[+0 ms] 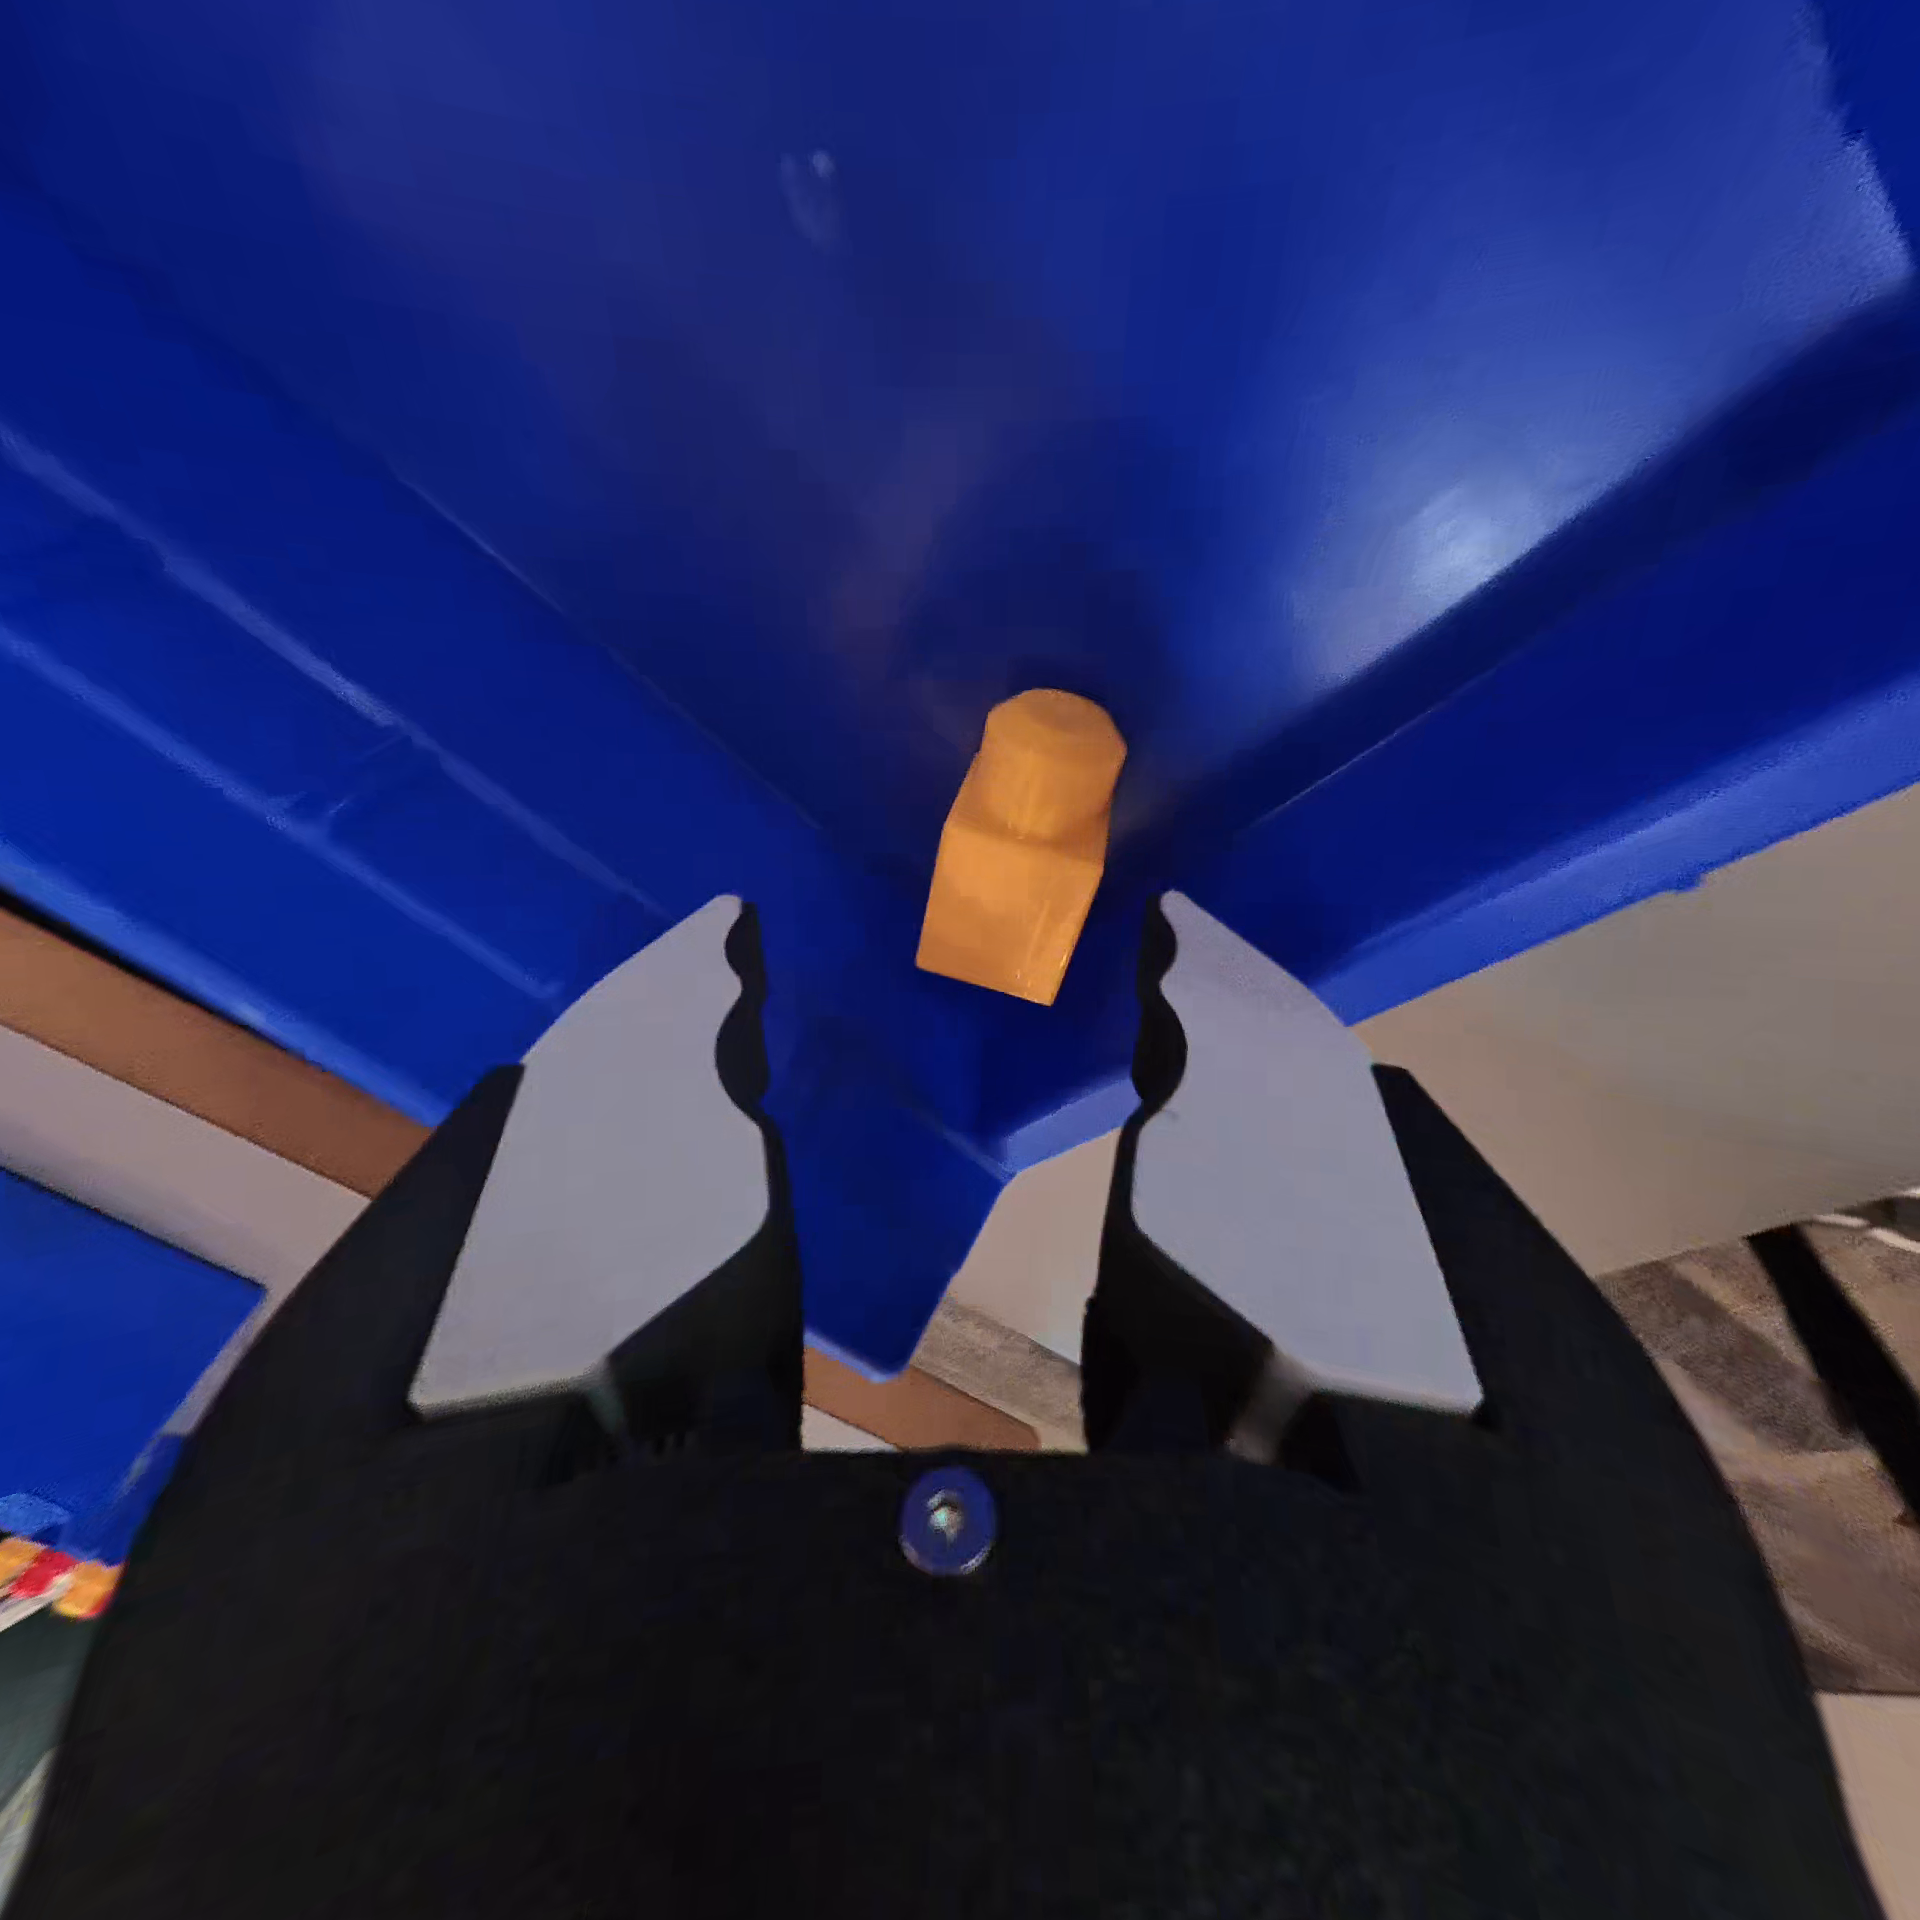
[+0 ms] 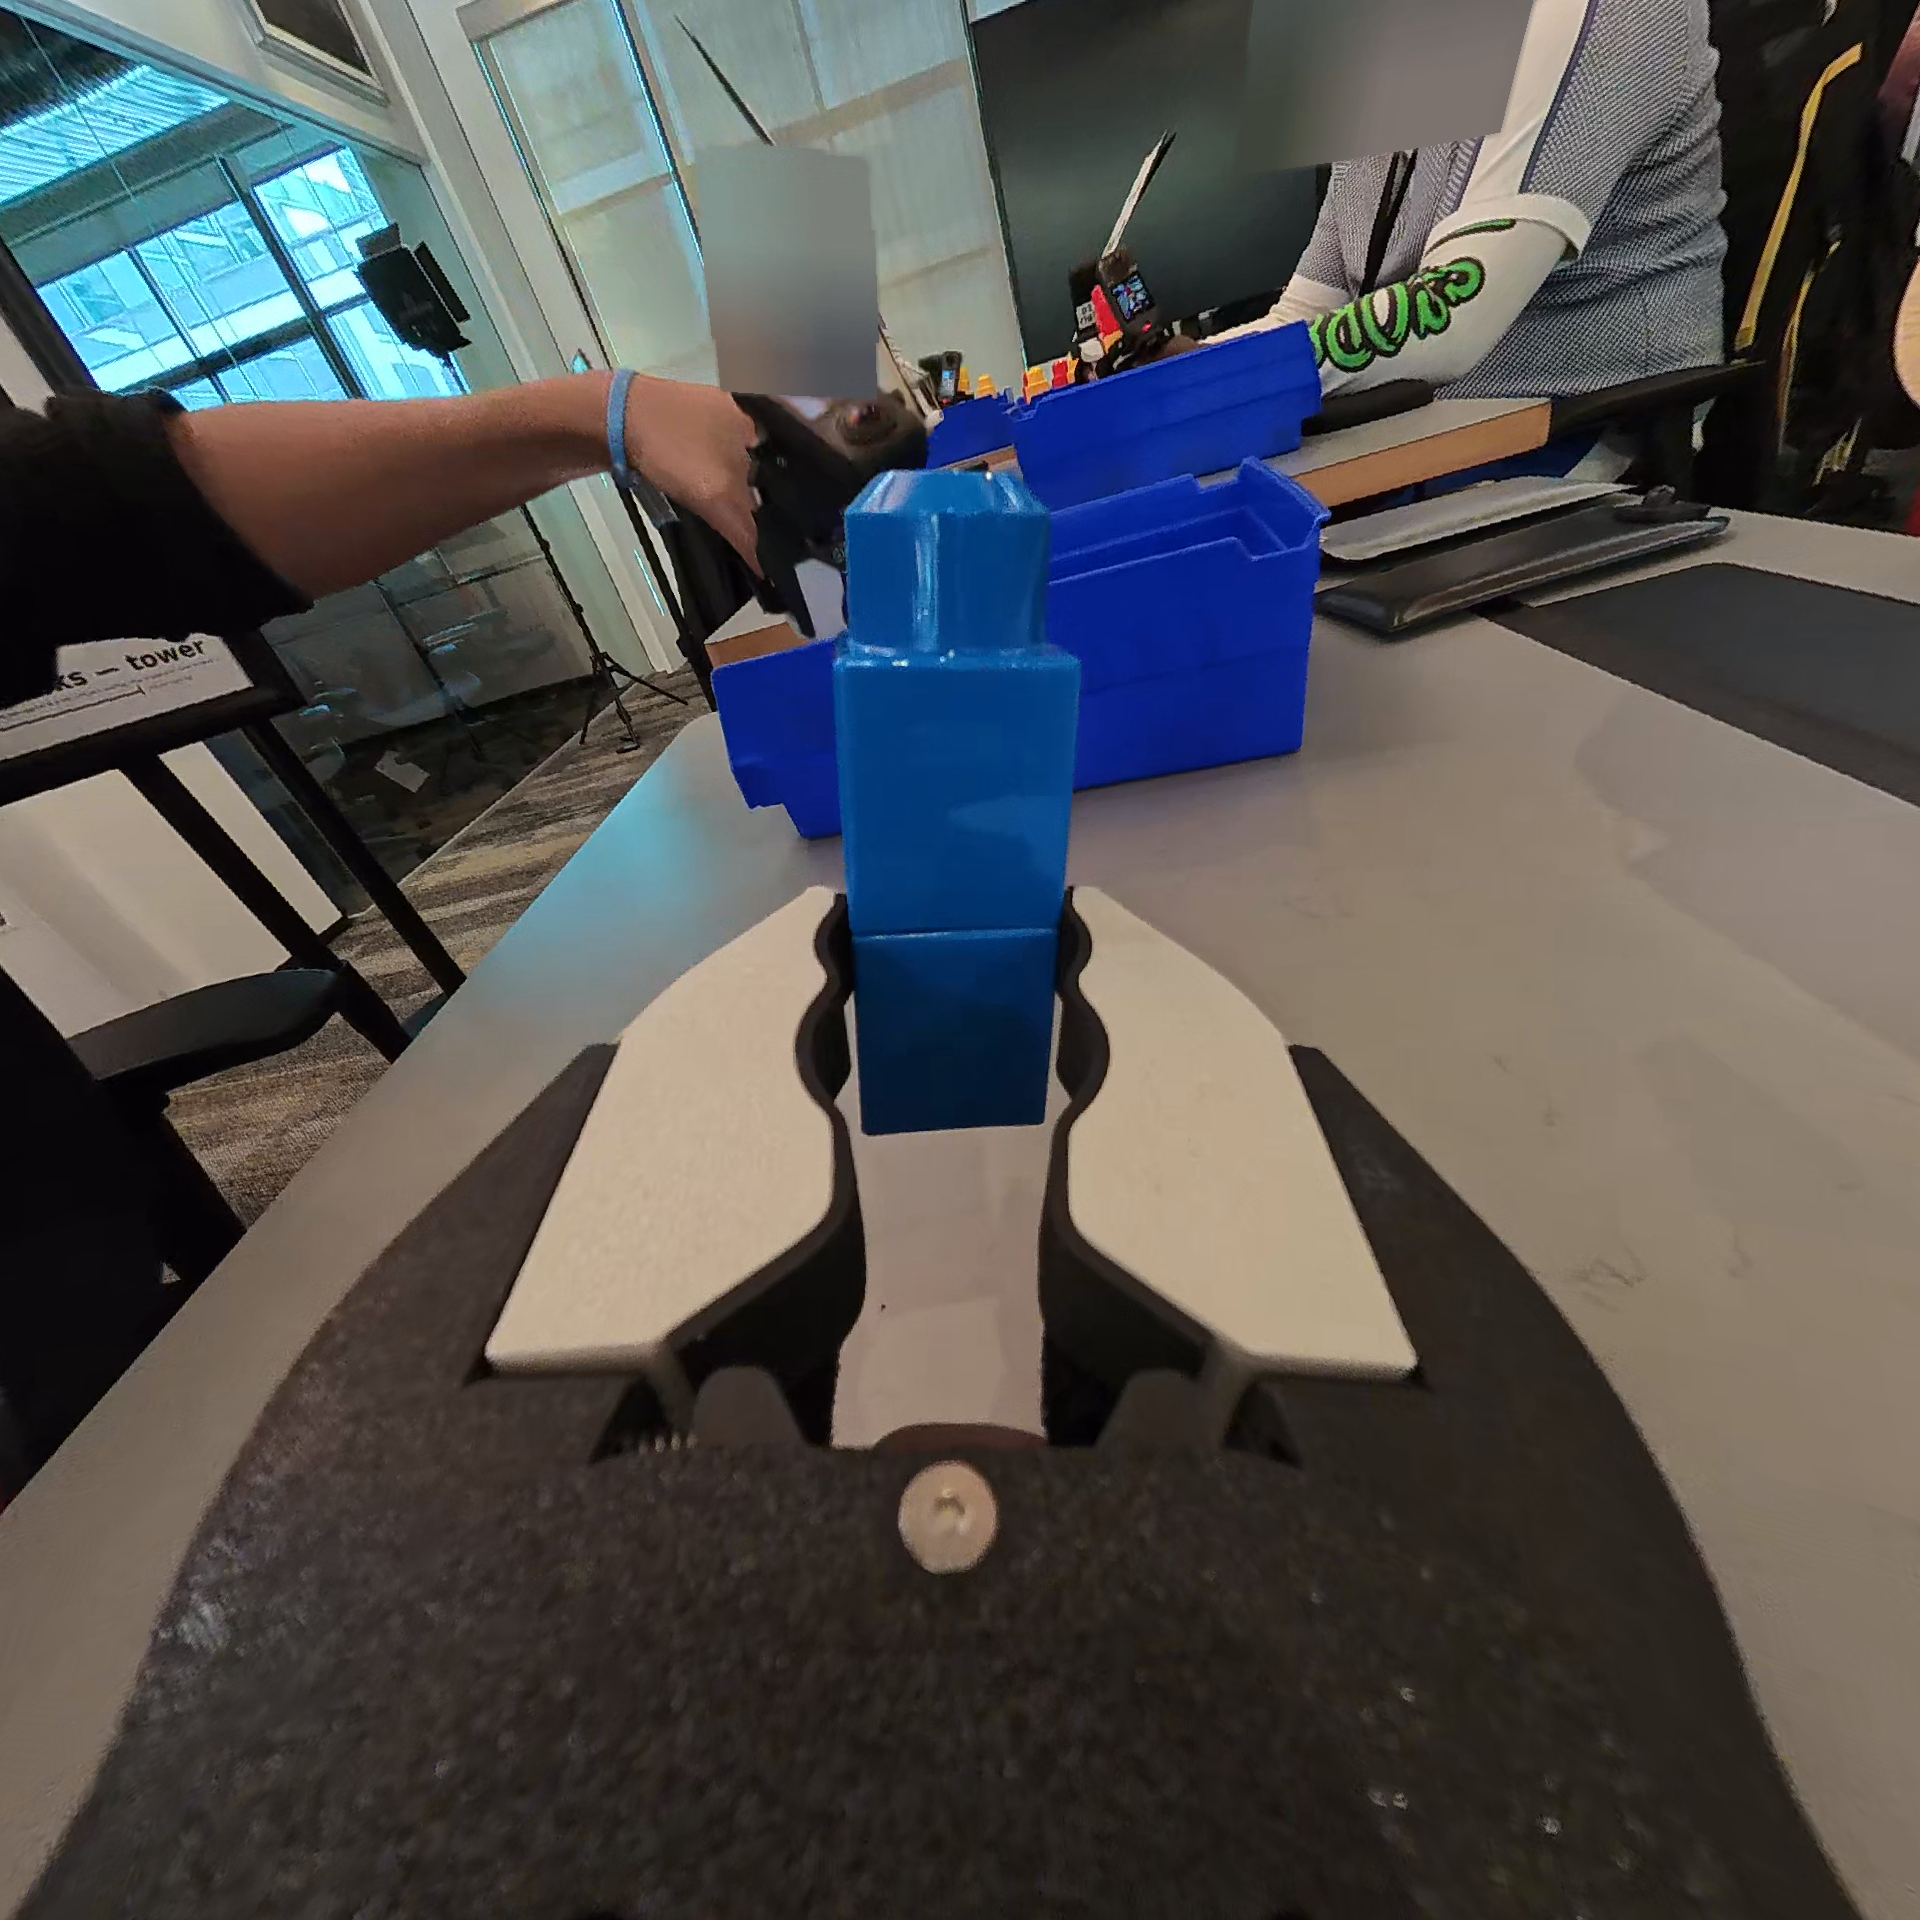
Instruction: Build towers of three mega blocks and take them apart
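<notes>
In the left wrist view my left gripper (image 1: 951, 914) is open over the inside of a blue bin (image 1: 1039, 364). One orange block (image 1: 1023, 852) lies on its side in the bin's corner, just ahead of the fingertips. In the right wrist view my right gripper (image 2: 956, 904) is shut on the lower, darker block (image 2: 951, 1029) of a two-block blue tower standing on the grey table (image 2: 1455, 935). The upper blue block (image 2: 956, 769) sits straight on top. The left gripper (image 2: 800, 499), held by a hand, also shows there, reaching into the blue bin (image 2: 1174, 623) behind the tower.
A second blue bin (image 2: 1164, 405) with coloured blocks stands farther back, where a seated person (image 2: 1507, 260) works. A black mat (image 2: 1766, 665) lies at the right. The table's edge (image 2: 499, 956) runs along the left, with a dark side table (image 2: 208, 748) beyond it. Across from one pair of fingers to the other is roughly 45 cm.
</notes>
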The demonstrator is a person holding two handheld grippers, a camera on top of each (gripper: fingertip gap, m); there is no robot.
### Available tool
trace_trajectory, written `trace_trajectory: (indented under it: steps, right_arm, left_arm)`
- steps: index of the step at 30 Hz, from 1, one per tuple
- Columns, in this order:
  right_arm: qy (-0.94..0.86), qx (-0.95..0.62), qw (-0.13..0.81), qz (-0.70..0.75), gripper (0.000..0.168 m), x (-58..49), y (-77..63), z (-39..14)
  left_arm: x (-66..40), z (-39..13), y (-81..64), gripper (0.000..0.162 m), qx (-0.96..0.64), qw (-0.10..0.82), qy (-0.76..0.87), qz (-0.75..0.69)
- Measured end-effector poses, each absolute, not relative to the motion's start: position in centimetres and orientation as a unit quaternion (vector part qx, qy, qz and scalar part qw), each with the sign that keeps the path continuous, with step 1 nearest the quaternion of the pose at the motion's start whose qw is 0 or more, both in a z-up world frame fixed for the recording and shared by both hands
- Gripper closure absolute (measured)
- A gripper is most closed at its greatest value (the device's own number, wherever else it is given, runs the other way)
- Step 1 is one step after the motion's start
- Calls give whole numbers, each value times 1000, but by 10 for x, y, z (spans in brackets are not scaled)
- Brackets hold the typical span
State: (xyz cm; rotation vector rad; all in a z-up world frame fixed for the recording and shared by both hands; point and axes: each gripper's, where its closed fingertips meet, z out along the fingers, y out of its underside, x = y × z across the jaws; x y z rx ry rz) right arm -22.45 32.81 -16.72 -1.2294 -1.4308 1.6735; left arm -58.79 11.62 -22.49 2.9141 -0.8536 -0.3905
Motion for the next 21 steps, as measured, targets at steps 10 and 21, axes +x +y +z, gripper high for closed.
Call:
trace_trajectory:
  steps: [10, 21]
  right_arm:
    - [-542, -464, 301, 633, 132, -224, 327, -168]
    - [-539, -473, 300, 629, 132, -229, 329, -169]
  left_arm:
    - [-593, -265, 114, 125, 949, 98, -283, -103]
    - [-515, -148, 199, 126, 949, -227, -204, 80]
